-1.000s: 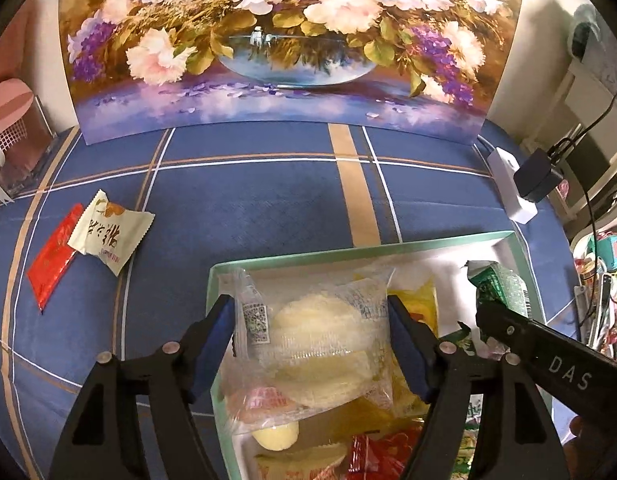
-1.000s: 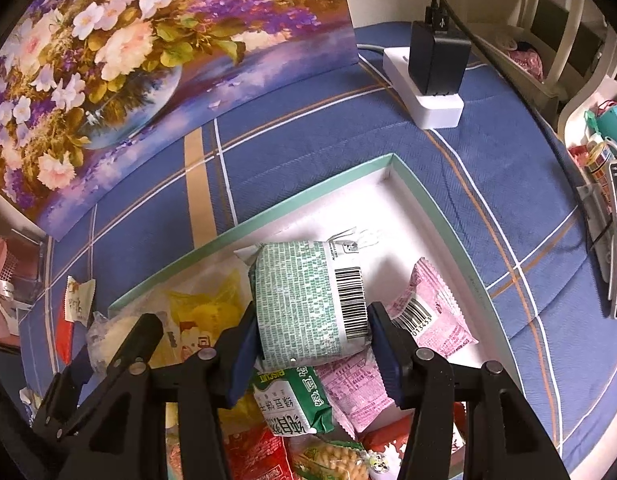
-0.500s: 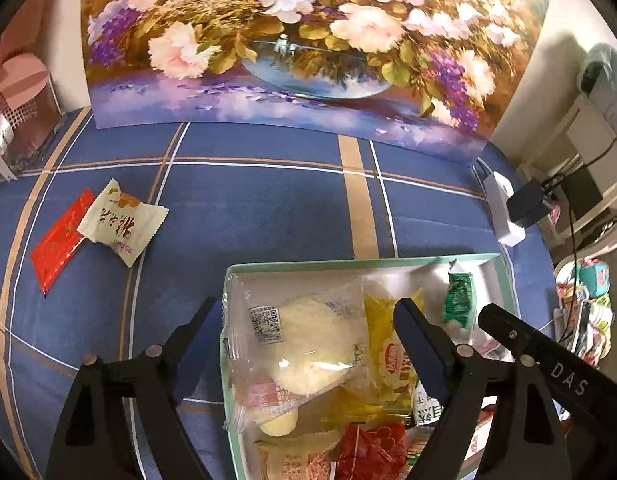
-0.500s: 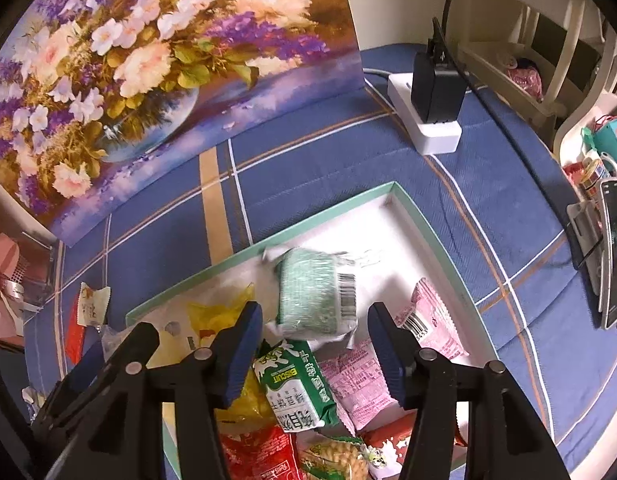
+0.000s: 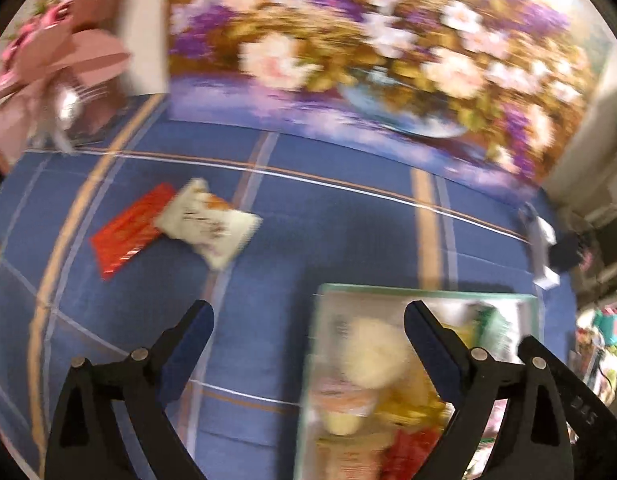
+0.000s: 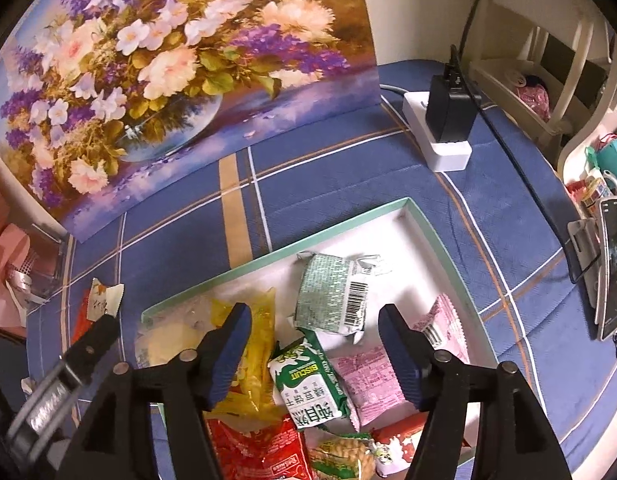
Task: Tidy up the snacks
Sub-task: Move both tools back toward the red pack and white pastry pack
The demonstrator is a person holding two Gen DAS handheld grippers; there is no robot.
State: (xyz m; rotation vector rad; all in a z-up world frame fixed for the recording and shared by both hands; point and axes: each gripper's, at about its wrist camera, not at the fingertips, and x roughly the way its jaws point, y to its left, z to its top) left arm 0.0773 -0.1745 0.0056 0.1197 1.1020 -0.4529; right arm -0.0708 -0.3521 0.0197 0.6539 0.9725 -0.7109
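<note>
A mint-rimmed white tray (image 6: pixel 432 240) (image 5: pixel 388 290) on the blue checked cloth holds several snack packets. A green-and-silver packet (image 6: pixel 328 296) lies flat in the tray's far part, apart from my right gripper (image 6: pixel 314 324), whose jaws are opening above it with nothing pressed between them. A clear bag with a pale bun (image 5: pixel 372 354) lies at the tray's left end. My left gripper (image 5: pixel 308 320) is blurred, its jaws opening wide over the tray's left edge, empty. On the cloth to the left lie a white packet (image 5: pixel 210 224) and a red packet (image 5: pixel 126 232).
A flower painting (image 6: pixel 168 60) stands along the back. A white power strip with a black charger (image 6: pixel 448 120) sits at the back right. A pink ribboned object (image 5: pixel 56 60) stands at the far left. A phone on a stand (image 6: pixel 612 272) is at the right edge.
Both grippers let go of their packets and opened. The bun bag and the green packet now lie in the tray. My left gripper swung left and rose; my right rose a little.
</note>
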